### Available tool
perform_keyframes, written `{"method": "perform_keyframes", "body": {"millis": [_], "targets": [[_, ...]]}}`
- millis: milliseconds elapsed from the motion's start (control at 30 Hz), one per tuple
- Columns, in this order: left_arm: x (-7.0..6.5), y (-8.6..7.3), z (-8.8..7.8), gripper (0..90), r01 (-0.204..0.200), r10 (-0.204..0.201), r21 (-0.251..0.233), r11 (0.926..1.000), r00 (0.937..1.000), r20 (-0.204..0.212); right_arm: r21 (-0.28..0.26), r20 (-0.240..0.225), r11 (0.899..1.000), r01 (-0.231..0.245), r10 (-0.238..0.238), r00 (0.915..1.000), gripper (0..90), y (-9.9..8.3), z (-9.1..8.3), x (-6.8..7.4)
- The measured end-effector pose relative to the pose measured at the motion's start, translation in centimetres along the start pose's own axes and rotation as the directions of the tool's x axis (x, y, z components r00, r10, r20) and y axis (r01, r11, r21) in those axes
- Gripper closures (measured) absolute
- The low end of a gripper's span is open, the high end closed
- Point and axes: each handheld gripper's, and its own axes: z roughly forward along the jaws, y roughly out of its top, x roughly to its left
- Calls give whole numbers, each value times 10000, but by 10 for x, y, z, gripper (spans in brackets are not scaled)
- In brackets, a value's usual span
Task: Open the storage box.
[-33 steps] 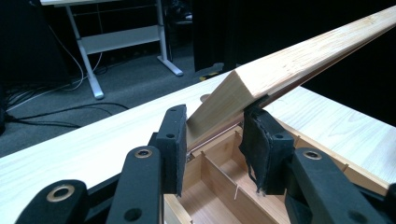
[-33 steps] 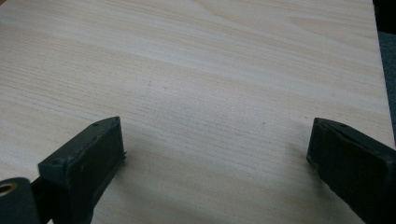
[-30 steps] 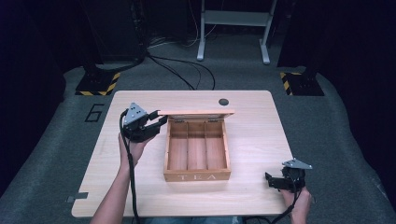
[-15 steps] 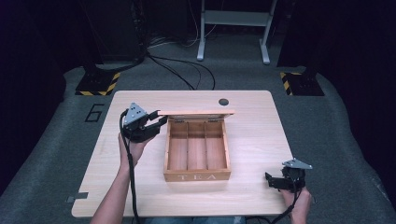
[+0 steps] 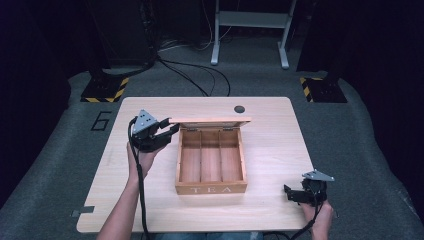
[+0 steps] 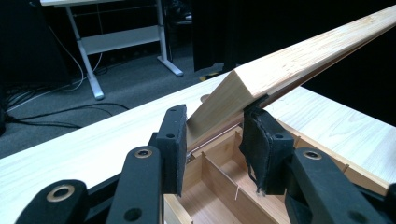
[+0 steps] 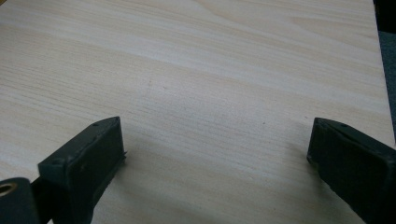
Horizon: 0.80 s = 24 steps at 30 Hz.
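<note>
A wooden tea box (image 5: 210, 189) with three bare compartments stands open at the table's middle, "TEA" on its front. Its lid (image 5: 210, 120) is raised at the far side. My left gripper (image 5: 172, 129) is at the lid's left end. In the left gripper view the lid's corner (image 6: 299, 65) sits between the pads (image 6: 173, 140), so my left gripper (image 6: 215, 140) is shut on it above the compartments (image 6: 219, 182). My right gripper (image 5: 290, 192) rests near the table's front right corner. In the right gripper view this gripper (image 7: 217, 158) stands open over bare wood.
The light wooden table (image 5: 280, 140) has a round dark hole (image 5: 239, 109) near its far edge. Grey carpet surrounds it. Beyond stand a white metal frame (image 5: 250, 20), floor cables (image 5: 200, 75) and yellow-black striped bases (image 5: 105, 90).
</note>
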Motion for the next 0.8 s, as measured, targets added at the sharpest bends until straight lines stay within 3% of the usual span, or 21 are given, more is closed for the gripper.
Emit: {"method": "perform_keyframes", "body": {"millis": [800], "targets": [[0, -1, -1, 606, -44, 44, 25, 10000, 10000, 33, -7, -1, 10000, 17, -17, 10000, 33, 0, 0, 0]]}}
